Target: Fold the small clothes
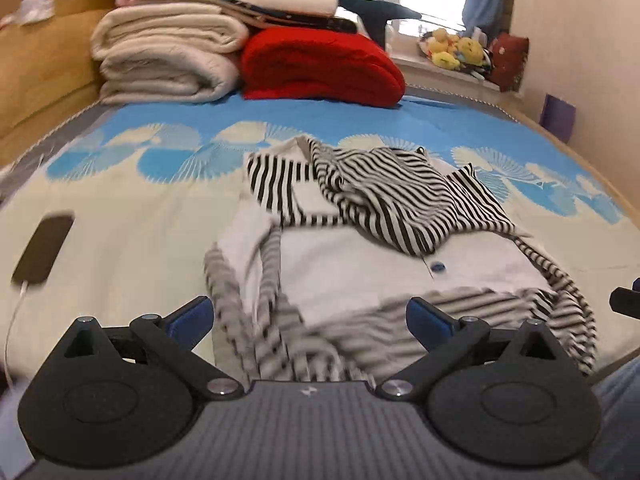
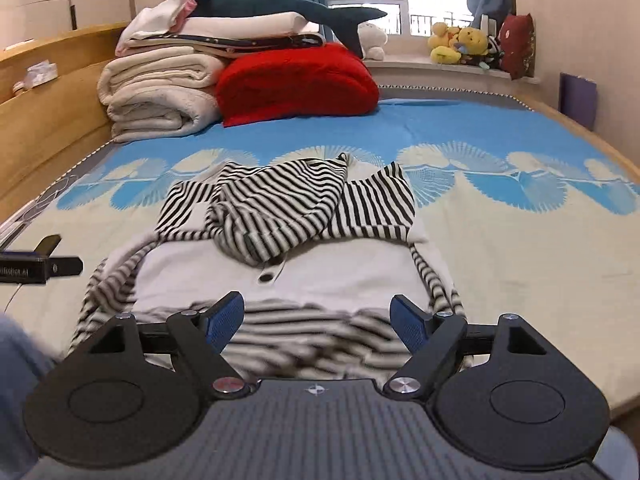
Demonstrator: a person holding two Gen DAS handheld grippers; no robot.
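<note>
A small black-and-white striped garment [image 1: 372, 240] with a white front panel lies partly folded on the bed [image 2: 520, 240], around the middle of its width and towards the near edge. Its striped hood [image 2: 276, 208] is bunched on top of the upper part, and a dark button [image 1: 439, 267] shows on the white panel below it. Striped sleeves trail down both sides towards the near edge, where the cloth is blurred.

The left gripper [image 1: 310, 314] has its jaws spread wide above the garment's near hem; nothing is pinched between the blue pads [image 1: 192, 314]. The right gripper [image 2: 318, 316] is also wide open over the same hem, with nothing held.

A phone [image 1: 44, 250] on a white cable lies on the bed's cream part, off to the left of the garment. At the far left corner of the bed sit rolled cream blankets [image 2: 160, 92], with a red blanket [image 2: 298, 84] just beside them, folded linen on top and a dark plush shark [image 2: 288, 10] above. Yellow plush toys [image 2: 460, 44] rest on the windowsill beyond the far edge.
</note>
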